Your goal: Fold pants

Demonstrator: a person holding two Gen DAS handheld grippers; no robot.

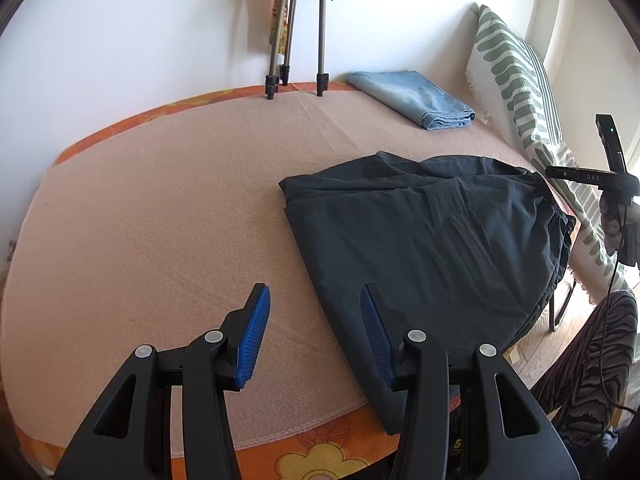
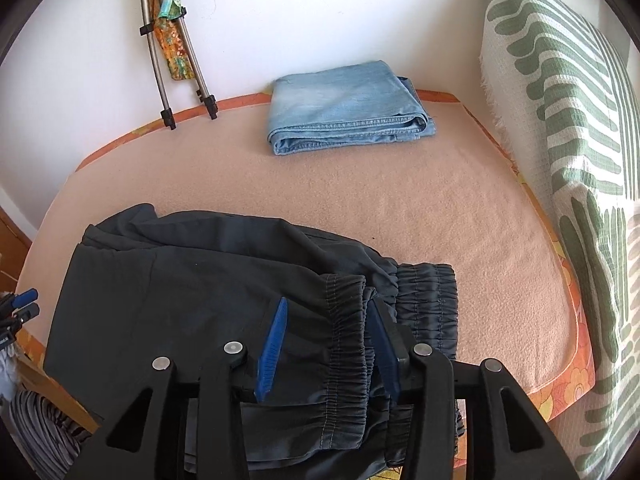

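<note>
Dark grey pants (image 1: 432, 240) lie folded over on the peach blanket (image 1: 160, 220), their near part hanging over the front edge. My left gripper (image 1: 316, 304) is open and empty, hovering at the pants' left edge, its right finger over the fabric. In the right wrist view the pants (image 2: 180, 288) lie below my right gripper (image 2: 328, 316), which is open, its fingers straddling the elastic cuffs (image 2: 348, 320) at the front edge. The right gripper's body shows at the far right of the left wrist view (image 1: 612, 176).
Folded light blue jeans (image 2: 344, 108) lie at the back of the blanket. Tripod legs (image 1: 296, 40) stand against the white wall. A green-and-white patterned cushion (image 2: 560, 140) leans along the right side. An orange floral sheet (image 1: 312, 456) edges the blanket. The person's striped trousers (image 1: 592, 368) show at lower right.
</note>
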